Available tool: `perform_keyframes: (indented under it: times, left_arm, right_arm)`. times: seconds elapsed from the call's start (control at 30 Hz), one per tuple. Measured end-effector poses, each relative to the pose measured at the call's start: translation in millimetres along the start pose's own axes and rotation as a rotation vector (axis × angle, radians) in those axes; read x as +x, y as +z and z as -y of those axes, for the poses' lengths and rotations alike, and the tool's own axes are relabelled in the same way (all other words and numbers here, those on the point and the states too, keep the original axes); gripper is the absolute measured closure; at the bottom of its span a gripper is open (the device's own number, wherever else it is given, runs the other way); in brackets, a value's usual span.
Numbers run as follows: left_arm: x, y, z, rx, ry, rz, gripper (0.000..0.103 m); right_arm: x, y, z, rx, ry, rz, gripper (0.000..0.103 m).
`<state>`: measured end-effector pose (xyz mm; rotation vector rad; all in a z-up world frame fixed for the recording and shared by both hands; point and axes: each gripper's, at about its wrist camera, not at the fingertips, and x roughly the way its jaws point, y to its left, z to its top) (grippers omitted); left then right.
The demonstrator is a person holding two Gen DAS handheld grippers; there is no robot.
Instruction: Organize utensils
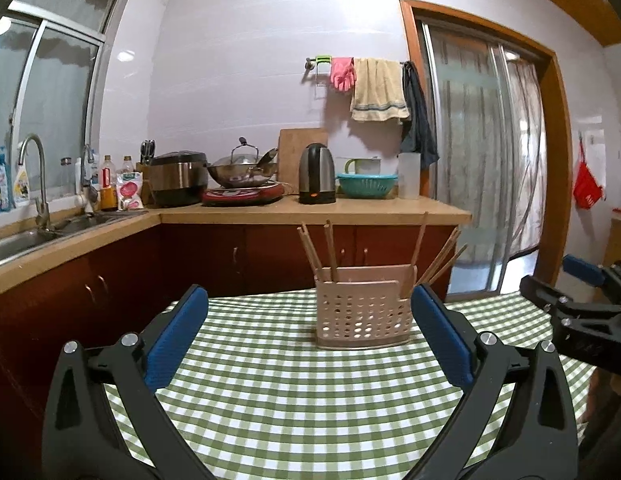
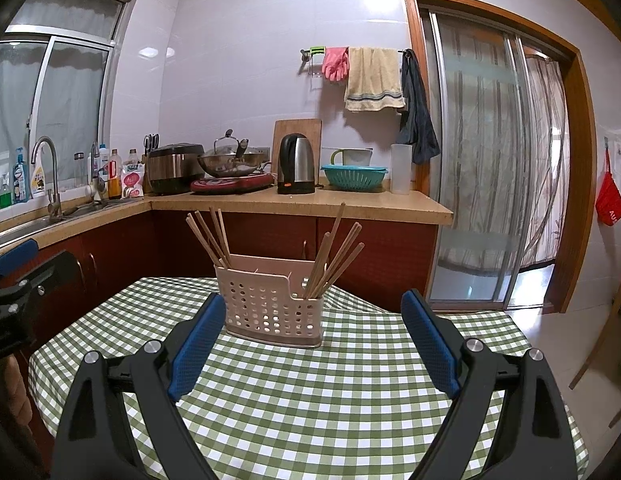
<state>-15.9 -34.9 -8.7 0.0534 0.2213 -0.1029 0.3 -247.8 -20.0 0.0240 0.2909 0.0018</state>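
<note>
Both the left gripper and the right gripper stand spread wide, nothing between their blue pads. At twelve o'clock ahead, the perforated beige utensil caddy sits upright on the green checked tablecloth, wooden chopsticks leaning in both ends.

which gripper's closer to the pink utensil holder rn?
Hard to call; the left looks marginally nearer. In its own view the left gripper has the utensil holder ahead, towards its right finger. The right gripper has the holder ahead, towards its left finger. Both open, neither touching.
</note>
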Motion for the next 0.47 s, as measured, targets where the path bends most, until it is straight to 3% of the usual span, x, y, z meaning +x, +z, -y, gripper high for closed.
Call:
perform_keyframes:
  times: [0.47]
  left_arm:
    - [16.9, -11.5, -5.9, -0.012, 0.019, -0.058, 0.004]
  right_arm:
    - [7.7, -5.8, 5.1, 0.006, -0.003, -0.02, 0.016]
